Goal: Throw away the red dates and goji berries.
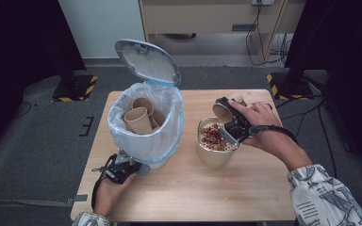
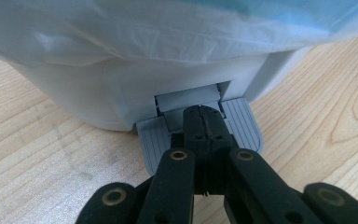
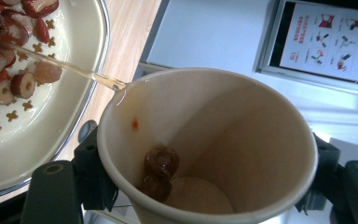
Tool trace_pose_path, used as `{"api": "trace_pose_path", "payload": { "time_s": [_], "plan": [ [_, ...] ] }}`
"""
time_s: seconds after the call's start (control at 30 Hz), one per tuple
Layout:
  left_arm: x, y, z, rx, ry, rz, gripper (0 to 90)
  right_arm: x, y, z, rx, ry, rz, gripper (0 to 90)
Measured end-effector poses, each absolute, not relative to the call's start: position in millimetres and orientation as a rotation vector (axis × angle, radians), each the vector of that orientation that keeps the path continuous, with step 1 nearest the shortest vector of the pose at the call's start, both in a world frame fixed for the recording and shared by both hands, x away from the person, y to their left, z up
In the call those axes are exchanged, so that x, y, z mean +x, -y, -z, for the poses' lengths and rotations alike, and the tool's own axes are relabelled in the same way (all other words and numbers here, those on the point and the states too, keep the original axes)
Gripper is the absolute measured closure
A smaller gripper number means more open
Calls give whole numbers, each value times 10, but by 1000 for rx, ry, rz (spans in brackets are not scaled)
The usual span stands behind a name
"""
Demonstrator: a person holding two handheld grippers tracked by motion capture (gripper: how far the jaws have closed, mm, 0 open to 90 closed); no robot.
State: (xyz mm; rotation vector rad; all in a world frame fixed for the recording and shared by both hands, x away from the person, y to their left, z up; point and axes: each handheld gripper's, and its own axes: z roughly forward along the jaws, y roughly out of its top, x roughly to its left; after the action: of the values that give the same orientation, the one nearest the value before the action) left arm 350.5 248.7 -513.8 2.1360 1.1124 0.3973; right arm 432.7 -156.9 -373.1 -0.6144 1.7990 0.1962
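Note:
A white pedal bin [image 1: 146,141] with a pale bag stands at the table's left, its lid [image 1: 146,61] up and several paper cups [image 1: 137,120] inside. My left gripper [image 1: 139,168] is shut and its tip rests on the grey pedal [image 2: 242,126], as the left gripper view [image 2: 204,116] shows. My right gripper [image 1: 228,120] is shut on a paper cup [image 1: 222,111], tipped sideways over a cream bowl [image 1: 214,157] of sliced red dates [image 1: 212,136]. Inside the cup [image 3: 242,121] dark date pieces [image 3: 161,170] cling near the bottom. A thin liquid stream [image 3: 65,67] runs from its rim into the bowl [image 3: 51,121].
The wooden table [image 1: 184,197] has bare room in front of the bin and bowl. Black stands with yellow-striped bases [image 1: 75,87] and cables [image 1: 264,42] sit on the floor behind. A poster [image 3: 326,37] hangs on the wall.

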Motion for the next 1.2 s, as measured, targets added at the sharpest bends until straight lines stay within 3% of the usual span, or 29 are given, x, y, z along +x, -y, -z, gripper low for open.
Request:
{"api": "trace_pose_path", "payload": {
  "time_s": [1.2],
  "plan": [
    [3504, -2486, 5138, 2136, -1113, -398, 899, 4325, 1572, 3803, -686, -1755, -82, 257]
  ]
}}
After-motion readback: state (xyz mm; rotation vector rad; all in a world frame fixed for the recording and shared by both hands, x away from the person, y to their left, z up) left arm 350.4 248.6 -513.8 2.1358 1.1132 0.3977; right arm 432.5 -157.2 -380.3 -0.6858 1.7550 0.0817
